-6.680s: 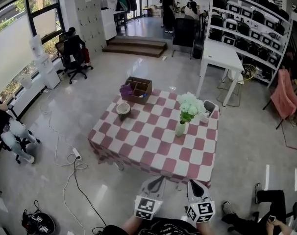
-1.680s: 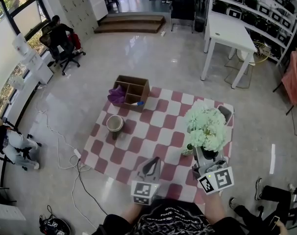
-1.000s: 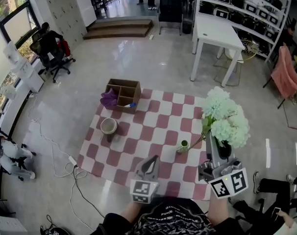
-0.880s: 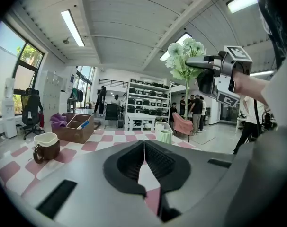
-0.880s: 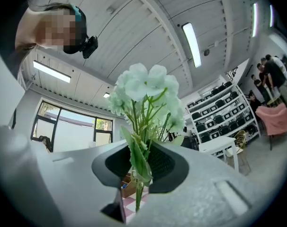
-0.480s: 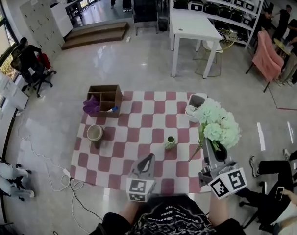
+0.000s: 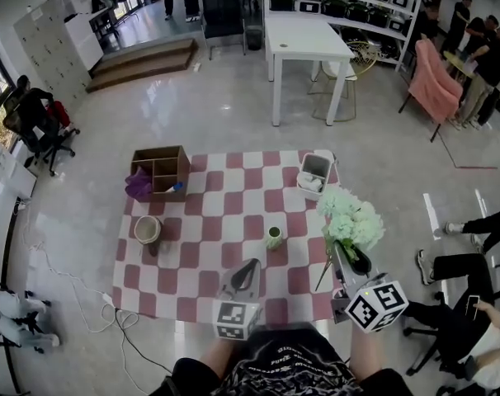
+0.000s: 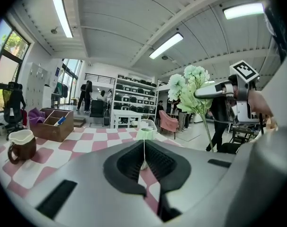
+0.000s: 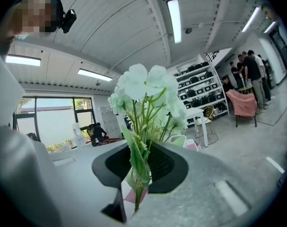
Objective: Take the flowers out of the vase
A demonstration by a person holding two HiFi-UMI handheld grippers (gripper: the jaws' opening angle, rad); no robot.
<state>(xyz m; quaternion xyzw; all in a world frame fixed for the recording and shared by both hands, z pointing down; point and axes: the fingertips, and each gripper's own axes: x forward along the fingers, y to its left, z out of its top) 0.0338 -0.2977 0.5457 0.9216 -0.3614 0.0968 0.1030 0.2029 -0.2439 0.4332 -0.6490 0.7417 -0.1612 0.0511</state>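
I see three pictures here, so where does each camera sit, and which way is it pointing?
Head view: on the person's head, looking steeply down at the checkered table; both forearms, left gripper and right gripper show.
Left gripper view: rides that gripper, looks along its shut jaws toward the vase.
Right gripper view: looks along jaws clamped on the flowers.
Shared: the flowers appear in all three.

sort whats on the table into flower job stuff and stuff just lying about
Job: white flowers, clamped in the right gripper; small green vase, no flowers in it.
Lying about: wooden compartment box, brown mug, white basket.
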